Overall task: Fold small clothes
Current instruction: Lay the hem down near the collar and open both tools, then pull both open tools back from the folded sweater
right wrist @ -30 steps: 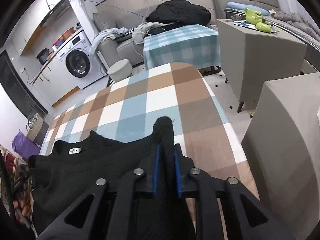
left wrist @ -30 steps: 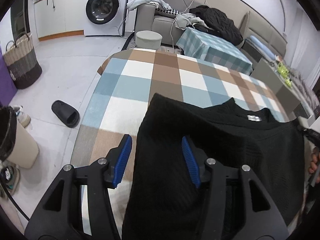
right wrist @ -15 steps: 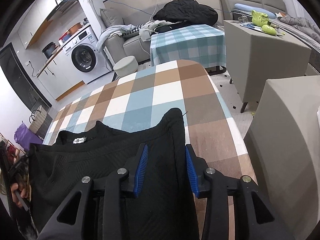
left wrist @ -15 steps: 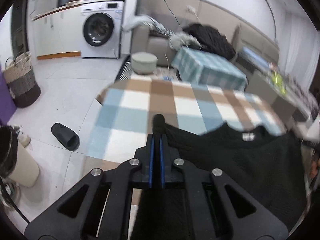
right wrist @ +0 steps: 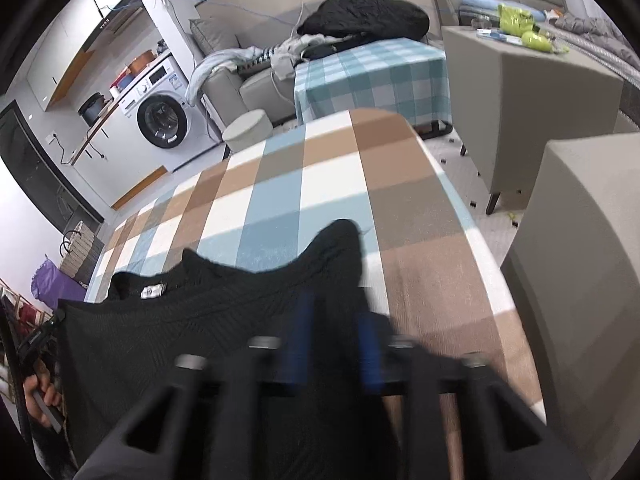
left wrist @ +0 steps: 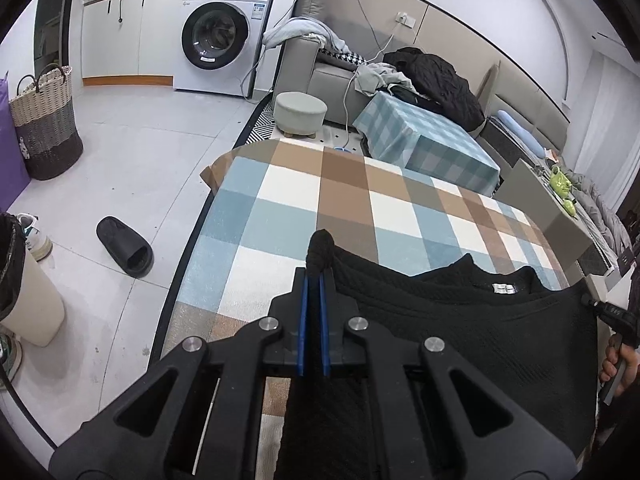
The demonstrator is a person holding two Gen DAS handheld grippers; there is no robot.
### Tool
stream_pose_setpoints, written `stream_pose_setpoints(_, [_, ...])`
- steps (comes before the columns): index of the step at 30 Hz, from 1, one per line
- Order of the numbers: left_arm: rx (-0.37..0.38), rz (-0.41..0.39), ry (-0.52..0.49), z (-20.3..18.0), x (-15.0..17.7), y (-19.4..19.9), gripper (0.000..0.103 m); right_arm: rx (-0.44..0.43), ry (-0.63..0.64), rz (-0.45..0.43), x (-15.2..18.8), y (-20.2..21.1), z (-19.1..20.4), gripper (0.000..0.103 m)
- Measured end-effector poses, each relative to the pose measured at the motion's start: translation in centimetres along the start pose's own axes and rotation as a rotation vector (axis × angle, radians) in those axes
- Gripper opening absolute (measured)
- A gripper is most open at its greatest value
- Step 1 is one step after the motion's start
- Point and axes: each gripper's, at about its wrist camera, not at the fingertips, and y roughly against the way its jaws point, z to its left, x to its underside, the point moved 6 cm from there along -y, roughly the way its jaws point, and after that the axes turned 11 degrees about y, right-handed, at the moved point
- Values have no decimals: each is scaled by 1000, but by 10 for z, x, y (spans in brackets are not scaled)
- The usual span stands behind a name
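1. Worktop (left wrist: 304,200): one, covered by a cloth checked in blue, brown and white; its far end is rounded; the floor around it is pale tile.
2. Room: one front-loading washing machine (left wrist: 218,36) under a counter at the far wall; one grey sofa (left wrist: 332,76) piled with loose clothes; one second table under a teal check cloth (left wrist: 432,144); one round grey stool (left wrist: 301,110) between the sofa and the worktop.
3. Floor items, left wrist view: one woven basket (left wrist: 46,120); one black slipper (left wrist: 126,252); one pale bin with a dark liner (left wrist: 24,300).
4. Task item: one black knit sweater (left wrist: 460,320), lying at the near end of the worktop, neck label uppermost, collar toward the far end.
5. Left hand-held gripper (left wrist: 314,280): one; clenched on the sweater's left shoulder corner, a knob of fabric standing out past the blue pads.
6. Right hand-held gripper (right wrist: 332,320): one; blurred in its own view; jaws closing, the sweater's right shoulder fabric lying between the blue pads, its tip reaching beyond them.
7. Hands: one is visible at the edge of each view, gripping a handle.
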Motion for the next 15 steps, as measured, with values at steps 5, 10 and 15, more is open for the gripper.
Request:
stream_pose_setpoints(5, [-7, -38, 1, -4, -7, 11, 3, 27, -20, -126, -21, 29, 0, 5])
stream_pose_setpoints(10, [-38, -22, -10, -8, -4, 12, 4, 79, -26, -24, -20, 6, -4, 8])
stream_pose_setpoints(15, [-60, 7, -33, -13, 9, 28, 8, 73, -31, -4, -10, 16, -6, 33])
